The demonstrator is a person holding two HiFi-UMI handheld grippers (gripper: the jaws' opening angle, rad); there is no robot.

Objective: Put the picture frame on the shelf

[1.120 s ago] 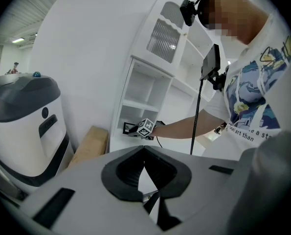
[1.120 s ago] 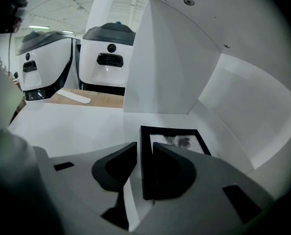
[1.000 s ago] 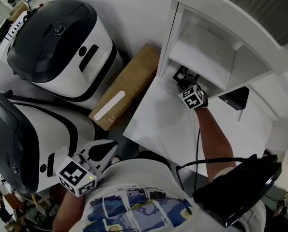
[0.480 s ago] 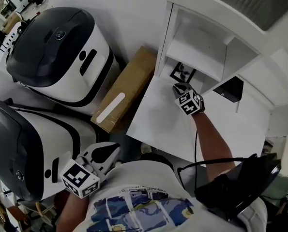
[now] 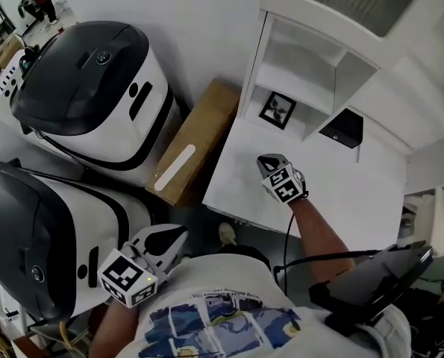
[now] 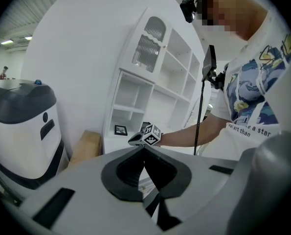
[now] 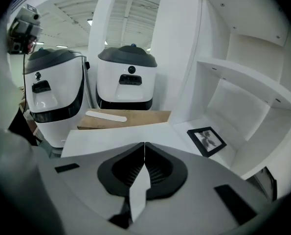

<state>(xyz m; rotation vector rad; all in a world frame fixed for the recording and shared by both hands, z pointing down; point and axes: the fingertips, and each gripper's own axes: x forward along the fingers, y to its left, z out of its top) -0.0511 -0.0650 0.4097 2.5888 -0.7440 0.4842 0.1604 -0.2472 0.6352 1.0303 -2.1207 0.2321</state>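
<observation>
**Arm and gripper pose**

- The right gripper (image 5: 264, 160) is hovering over the white ledge (image 5: 341, 196) in front of the shelf unit (image 5: 311, 69). The bare forearm (image 5: 315, 226) is reaching forward and is nearly straight. In the right gripper view, the jaws of the right gripper (image 7: 144, 144) are meeting at the tips and are gripping nothing.
- The left gripper (image 5: 175, 235) is hanging low beside the person's torso, with its marker cube facing up. It is pointing toward the shelf unit. In the left gripper view, the jaws of the left gripper (image 6: 144, 147) are pressing together and are carrying nothing.

**Task item**

- The picture frame (image 5: 277, 110) is sitting in the lowest left compartment of the shelf unit, apart from both grippers. Its black border and pale print are facing up and outward. No view is showing whether it is leaning on the back wall or lying flat.
- In the right gripper view, the picture frame (image 7: 207, 141) is appearing ahead and to the right of the jaws.

**Surface and room**

- A small black object (image 5: 342, 128) is occupying the neighbouring compartment.
- A flat cardboard box (image 5: 195, 140) is lying against the left side of the shelf unit, with a white strip (image 5: 175, 167) on its top.
- Two large white machines with dark grey tops (image 5: 95, 88) are standing to the left of the box.
- A black flat device (image 5: 378, 282) is hanging at the person's right side on a cable.
</observation>
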